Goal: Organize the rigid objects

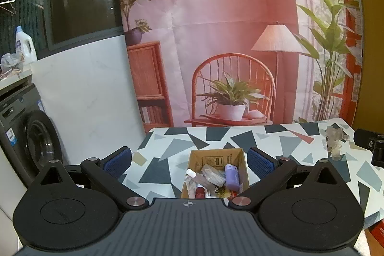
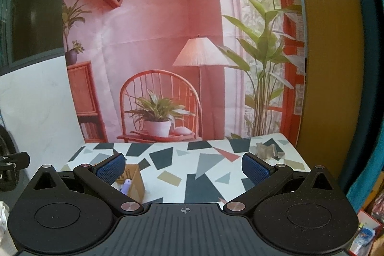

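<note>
An open cardboard box [image 1: 242,161] stands on the patterned table [image 1: 168,160]. It holds a purple bottle [image 1: 232,175], a red-capped item [image 1: 199,192], a white-capped bottle [image 1: 192,173] and clear plastic pieces. My left gripper [image 1: 189,161] hovers open above and just in front of the box, nothing between its blue pads [image 1: 118,160]. In the right wrist view the box [image 2: 136,178] sits low at the left, partly behind the left finger, with the purple bottle [image 2: 126,185] showing. My right gripper [image 2: 183,168] is open over bare tabletop. Clear plastic items [image 1: 334,139] lie at the far right corner [image 2: 266,150].
A printed backdrop of a room hangs behind the table [image 2: 216,174]. A washing machine [image 1: 26,133] stands left of it, with a detergent bottle [image 1: 24,44] on top. The other gripper's black body [image 1: 374,148] shows at the right edge. Red boxes [image 2: 364,232] sit low at the right.
</note>
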The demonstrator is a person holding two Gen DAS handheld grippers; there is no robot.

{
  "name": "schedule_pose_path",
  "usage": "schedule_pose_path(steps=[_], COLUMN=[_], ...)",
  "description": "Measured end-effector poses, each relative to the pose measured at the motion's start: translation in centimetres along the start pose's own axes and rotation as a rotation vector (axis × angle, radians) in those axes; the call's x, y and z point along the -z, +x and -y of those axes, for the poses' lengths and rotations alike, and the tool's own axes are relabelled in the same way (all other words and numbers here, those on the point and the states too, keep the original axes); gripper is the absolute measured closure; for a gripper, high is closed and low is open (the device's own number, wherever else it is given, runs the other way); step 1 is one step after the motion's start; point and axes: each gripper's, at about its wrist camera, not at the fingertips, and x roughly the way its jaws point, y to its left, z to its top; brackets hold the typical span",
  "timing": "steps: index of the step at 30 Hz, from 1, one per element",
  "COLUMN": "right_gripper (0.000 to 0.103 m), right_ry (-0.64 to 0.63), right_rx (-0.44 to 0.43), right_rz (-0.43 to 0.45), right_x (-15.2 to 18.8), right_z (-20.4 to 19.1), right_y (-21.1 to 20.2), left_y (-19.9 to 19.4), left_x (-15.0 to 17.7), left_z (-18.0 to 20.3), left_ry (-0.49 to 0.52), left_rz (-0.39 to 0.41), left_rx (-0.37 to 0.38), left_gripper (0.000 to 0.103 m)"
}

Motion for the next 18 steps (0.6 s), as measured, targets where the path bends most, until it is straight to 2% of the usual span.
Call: schedule_pose_path(steps=[18], right_gripper=[0.000], right_ry=[-0.001], right_rx=[-0.002], right_rz=[-0.006], right_x=[0.05], right_z=[0.00], right_y=[0.09], left_y=[0.19], left_x=[0.13], left_z=[-0.08], left_ry=[-0.014], left_rz=[-0.019], left_rx=[0.013], left_gripper=[0.000])
